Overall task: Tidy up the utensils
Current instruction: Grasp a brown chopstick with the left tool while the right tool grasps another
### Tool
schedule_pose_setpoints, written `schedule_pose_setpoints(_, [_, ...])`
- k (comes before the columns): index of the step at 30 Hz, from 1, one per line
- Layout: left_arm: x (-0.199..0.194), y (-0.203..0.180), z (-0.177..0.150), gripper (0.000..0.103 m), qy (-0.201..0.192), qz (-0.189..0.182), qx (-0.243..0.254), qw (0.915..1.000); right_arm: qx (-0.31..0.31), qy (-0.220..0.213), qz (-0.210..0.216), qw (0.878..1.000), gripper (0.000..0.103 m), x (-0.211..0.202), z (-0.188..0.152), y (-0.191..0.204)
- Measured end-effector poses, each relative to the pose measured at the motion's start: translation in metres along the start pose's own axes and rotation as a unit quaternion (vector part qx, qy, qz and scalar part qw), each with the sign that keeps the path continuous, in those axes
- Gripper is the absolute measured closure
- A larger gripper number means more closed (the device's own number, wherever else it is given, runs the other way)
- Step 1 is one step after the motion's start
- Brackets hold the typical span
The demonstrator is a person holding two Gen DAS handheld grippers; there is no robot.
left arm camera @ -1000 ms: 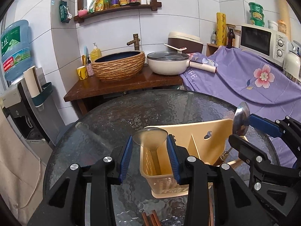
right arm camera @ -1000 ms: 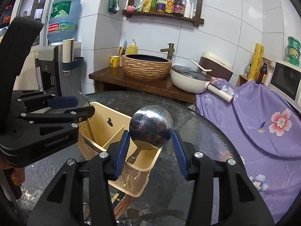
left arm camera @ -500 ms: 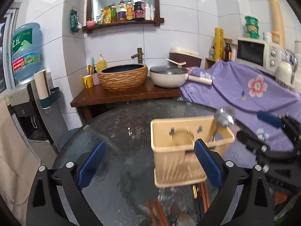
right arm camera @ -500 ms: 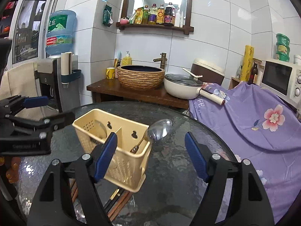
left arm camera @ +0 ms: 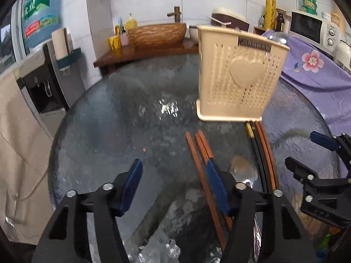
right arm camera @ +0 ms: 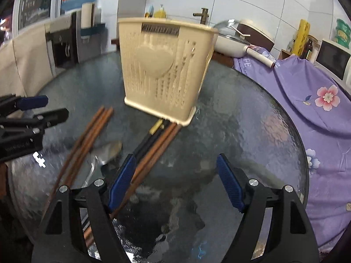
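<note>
Having just released their spoons into the caddy (left arm camera: 239, 74), both tongs, left (left arm camera: 173, 186) and right (right arm camera: 175, 182), are hanging open beside the chopsticks (right arm camera: 87, 135) lying before it.

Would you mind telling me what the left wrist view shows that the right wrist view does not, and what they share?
Only the left wrist view shows the metal ladle bowl peeking over the caddy's rim, and the yellow cup by the basin.

Only the right wrist view shows the white pan with its glass lid and handle.

Both show the beige utensil caddy, brown chopsticks, a loose spoon and the glass table.
</note>
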State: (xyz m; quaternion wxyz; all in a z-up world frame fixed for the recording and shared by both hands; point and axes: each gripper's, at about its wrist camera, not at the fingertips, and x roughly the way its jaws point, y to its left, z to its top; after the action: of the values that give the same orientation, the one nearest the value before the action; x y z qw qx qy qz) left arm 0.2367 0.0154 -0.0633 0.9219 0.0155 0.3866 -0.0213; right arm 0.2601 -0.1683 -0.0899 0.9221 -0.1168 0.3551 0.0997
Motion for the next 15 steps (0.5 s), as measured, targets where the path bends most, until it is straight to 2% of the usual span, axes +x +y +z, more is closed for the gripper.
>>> schedule_pose_setpoints(9, [0.012,-0.006,-0.015,0.06,0.03,-0.023,-0.004,0.9993,0.043,0.037,0.018,0.998,0.029,0.014,-0.009,-0.001])
schedule_pose_setpoints(12, [0.013,-0.009,-0.018,0.06,0.033,-0.022,-0.004,0.9992,0.046,0.05,0.02,0.997,0.034,0.017,-0.01,0.001])
schedule_pose_setpoints(15, [0.015,-0.011,-0.02,0.061,0.038,-0.027,-0.004,0.9989,0.05,0.057,0.028,0.997,0.035,0.021,-0.008,0.001])
